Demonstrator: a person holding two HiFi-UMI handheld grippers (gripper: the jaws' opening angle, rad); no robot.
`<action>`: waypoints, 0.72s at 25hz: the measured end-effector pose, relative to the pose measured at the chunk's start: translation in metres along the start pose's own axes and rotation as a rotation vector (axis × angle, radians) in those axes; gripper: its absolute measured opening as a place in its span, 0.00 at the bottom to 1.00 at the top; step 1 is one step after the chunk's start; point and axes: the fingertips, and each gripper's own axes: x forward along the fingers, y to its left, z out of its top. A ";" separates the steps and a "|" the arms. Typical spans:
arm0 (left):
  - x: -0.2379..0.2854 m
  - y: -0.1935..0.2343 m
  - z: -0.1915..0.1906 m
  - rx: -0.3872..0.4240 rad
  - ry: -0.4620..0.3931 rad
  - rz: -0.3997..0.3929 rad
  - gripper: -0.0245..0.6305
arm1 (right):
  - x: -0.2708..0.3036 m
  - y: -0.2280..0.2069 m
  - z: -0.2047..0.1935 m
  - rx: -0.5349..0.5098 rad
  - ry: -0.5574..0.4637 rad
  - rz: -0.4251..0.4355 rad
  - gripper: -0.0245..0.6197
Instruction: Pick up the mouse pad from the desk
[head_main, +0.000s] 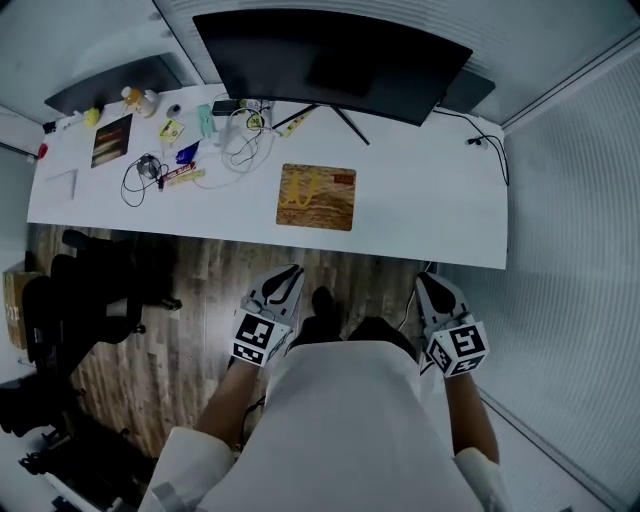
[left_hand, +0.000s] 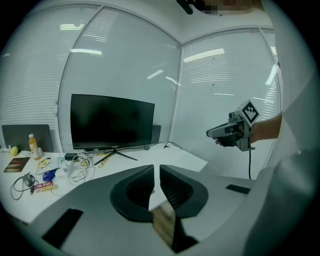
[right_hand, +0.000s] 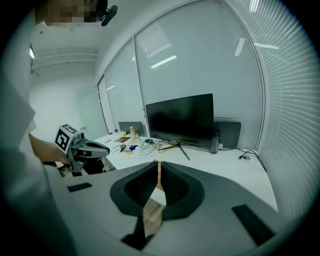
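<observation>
The mouse pad (head_main: 316, 197), tan with a yellow-orange print, lies flat near the front edge of the white desk (head_main: 430, 205), just left of centre. Both grippers hang over the wooden floor in front of the desk, close to the person's body and short of the pad. My left gripper (head_main: 290, 272) (left_hand: 156, 172) points at the desk, jaws shut with nothing between them. My right gripper (head_main: 428, 282) (right_hand: 159, 167) is level with it further right, its jaws together and empty. Each gripper view shows the other gripper to the side: the right gripper (left_hand: 232, 131) and the left gripper (right_hand: 82, 148).
A large dark monitor (head_main: 330, 60) stands at the back of the desk. Cables, a bottle, a booklet and small items clutter the desk's left part (head_main: 165, 150). A black office chair (head_main: 90, 290) stands on the floor at left. Blind-covered glass walls enclose the corner.
</observation>
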 end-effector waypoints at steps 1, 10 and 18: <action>0.003 0.003 -0.002 -0.003 0.006 -0.001 0.07 | 0.002 0.000 -0.002 0.003 0.009 -0.005 0.10; 0.037 0.014 -0.020 0.003 0.079 -0.027 0.39 | 0.012 -0.010 -0.014 0.036 0.053 -0.028 0.10; 0.067 0.009 -0.023 0.007 0.141 -0.019 0.58 | 0.027 -0.034 -0.020 0.058 0.070 -0.004 0.10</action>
